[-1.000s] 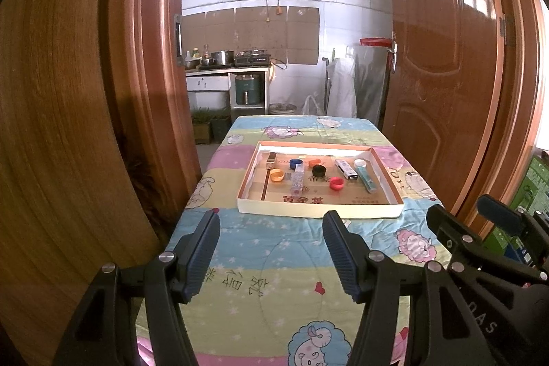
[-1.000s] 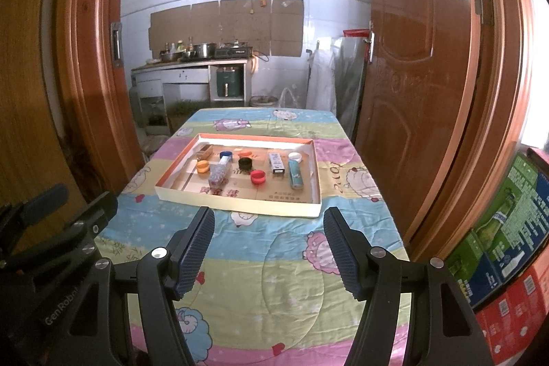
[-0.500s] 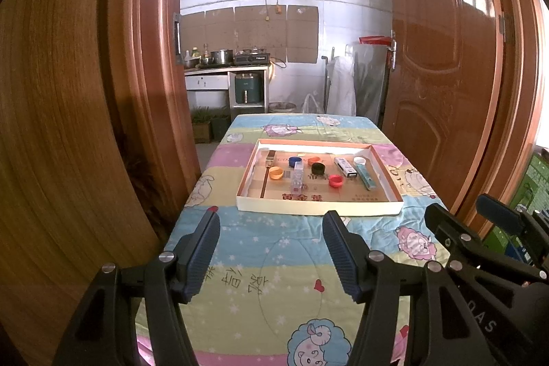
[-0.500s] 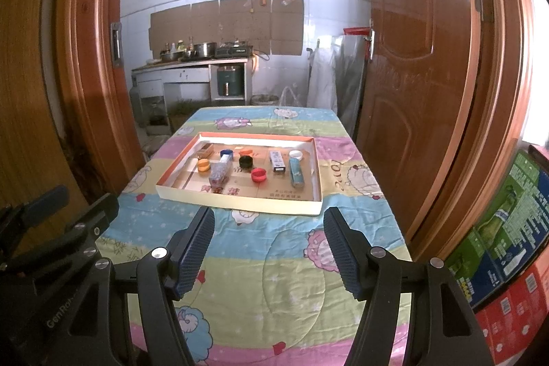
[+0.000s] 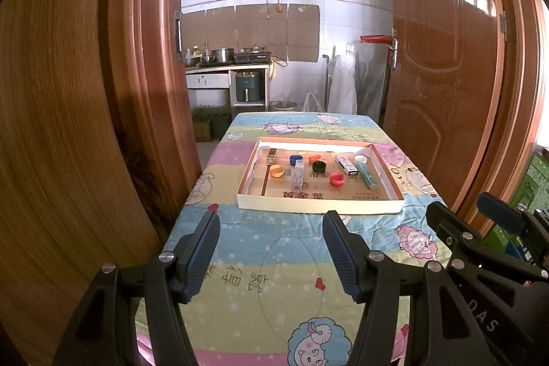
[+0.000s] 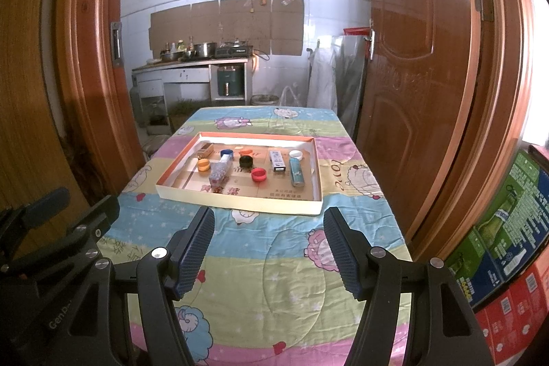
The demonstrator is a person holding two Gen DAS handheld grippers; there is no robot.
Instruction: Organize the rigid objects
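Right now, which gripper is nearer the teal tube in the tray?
Right, marginally. The right gripper hovers almost straight before the teal tube; the left gripper sits farther toward the tray's other side. Both open, well short.

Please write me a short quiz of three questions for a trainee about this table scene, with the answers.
1. True or false: both the left gripper and the right gripper hold nothing.
2. In the tray, which cap lies nearest its front wall? A) blue cap B) red cap C) white cap
3. Fill in: the tray rests on a table covered by a ____ cloth.

Key: 1 true; 2 B; 3 cartoon-printed
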